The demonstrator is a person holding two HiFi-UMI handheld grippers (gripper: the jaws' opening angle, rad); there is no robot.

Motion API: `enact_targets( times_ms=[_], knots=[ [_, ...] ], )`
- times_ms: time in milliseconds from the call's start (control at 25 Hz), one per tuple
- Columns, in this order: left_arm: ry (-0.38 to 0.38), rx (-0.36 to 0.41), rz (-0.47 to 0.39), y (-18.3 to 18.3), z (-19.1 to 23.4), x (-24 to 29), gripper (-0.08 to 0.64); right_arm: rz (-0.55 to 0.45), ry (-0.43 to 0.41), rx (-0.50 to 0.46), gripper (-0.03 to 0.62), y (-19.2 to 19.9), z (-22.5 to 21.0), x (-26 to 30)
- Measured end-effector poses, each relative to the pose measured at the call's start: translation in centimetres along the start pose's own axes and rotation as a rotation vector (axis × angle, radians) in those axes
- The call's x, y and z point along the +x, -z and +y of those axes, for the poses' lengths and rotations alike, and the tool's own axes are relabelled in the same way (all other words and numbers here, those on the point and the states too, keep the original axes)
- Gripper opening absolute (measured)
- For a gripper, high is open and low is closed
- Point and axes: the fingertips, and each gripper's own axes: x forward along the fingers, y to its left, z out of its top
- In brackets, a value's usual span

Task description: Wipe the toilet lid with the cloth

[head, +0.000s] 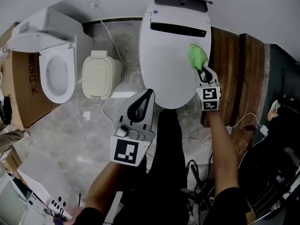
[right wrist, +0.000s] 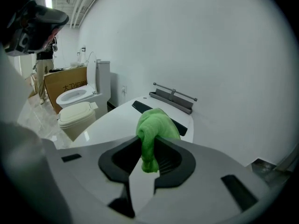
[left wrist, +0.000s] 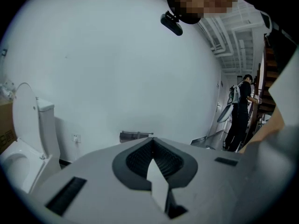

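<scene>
Nearest me, low in the middle of the head view, the grey left tool point(head: 149, 93) hung with its jaws closed on nothing, its tip near the lid's lower left edge. Further up and to the right, the right tool point(head: 202, 72) was clamped on a crumpled green cloth point(head: 197, 56). The cloth lay against the right side of the white oval toilet lid point(head: 164, 60). Wiping looked under way. I judged the next pass needed the cloth pressed flat and drawn leftward over the bare lid. At upper left stood a beige lidded bin point(head: 99, 74).
</scene>
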Motion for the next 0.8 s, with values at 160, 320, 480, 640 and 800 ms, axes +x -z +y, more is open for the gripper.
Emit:
enact_targets(
  times_ms=[160, 320, 480, 640, 800],
  knots=[
    [-0.044, -0.009, 0.021, 0.3, -0.5, 3.1, 0.009, 0.015, -0.016, -0.034, 0.097, 0.0, -3.3, 2.8],
    [-0.079, -0.014, 0.027, 0.5, -0.6, 6.2, 0.009, 0.024, -0.043, -0.077, 0.097, -0.2, -5.9, 5.9],
    [-0.114, -0.013, 0.037, 0.7, -0.8, 8.5, 0.009, 0.065, -0.075, -0.139, 0.095, 0.7, -7.8, 8.8],
    [-0.146, -0.021, 0.049, 1.3, -0.5, 10.0, 0.009, 0.095, -0.088, -0.226, 0.096, 1.3, -8.9, 11.3],
    [-0.169, -0.026, 0.054, 1.9, -0.4, 11.0, 0.009, 0.12, -0.107, -0.299, 0.096, 2.0, -9.0, 13.2]
  ],
)
